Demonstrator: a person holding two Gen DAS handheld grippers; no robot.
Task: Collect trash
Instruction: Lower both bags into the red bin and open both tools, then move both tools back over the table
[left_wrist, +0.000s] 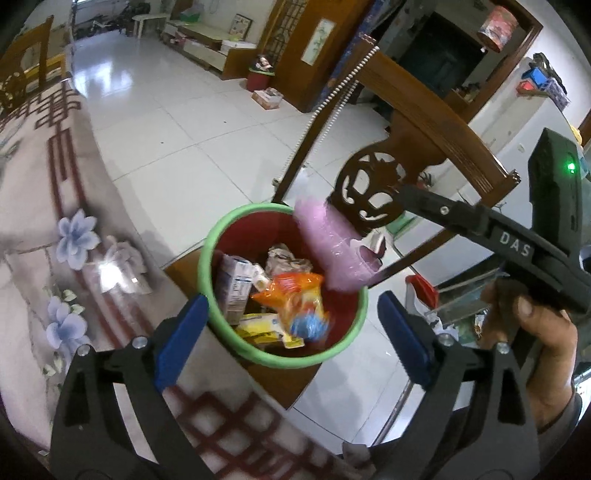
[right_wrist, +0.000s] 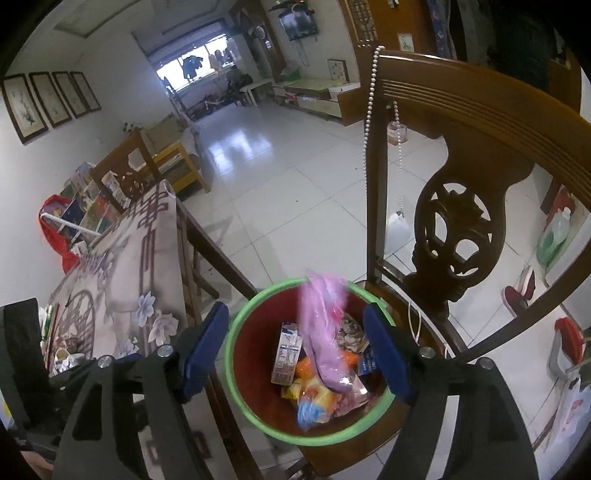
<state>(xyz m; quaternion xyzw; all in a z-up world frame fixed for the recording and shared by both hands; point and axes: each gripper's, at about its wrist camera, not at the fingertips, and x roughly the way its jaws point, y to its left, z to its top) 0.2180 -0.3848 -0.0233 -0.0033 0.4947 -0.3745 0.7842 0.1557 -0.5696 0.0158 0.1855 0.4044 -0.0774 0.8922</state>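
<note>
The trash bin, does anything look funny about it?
Yes. The red bin with a green rim sits on a wooden chair's seat, not the floor, and a blurred pink plastic wrapper is over its opening, held by neither gripper.

Glossy white floor tiles (right_wrist: 266, 155) ran the length of the room, reflecting daylight from a far window (right_wrist: 192, 66). Four framed pictures (right_wrist: 48, 99) hung on the pale left wall. A carved wooden chair (right_wrist: 458, 229) stood near; a flower-patterned cloth (left_wrist: 48, 221) covered the counter. Wooden cabinet (left_wrist: 288, 40) beyond.
</note>
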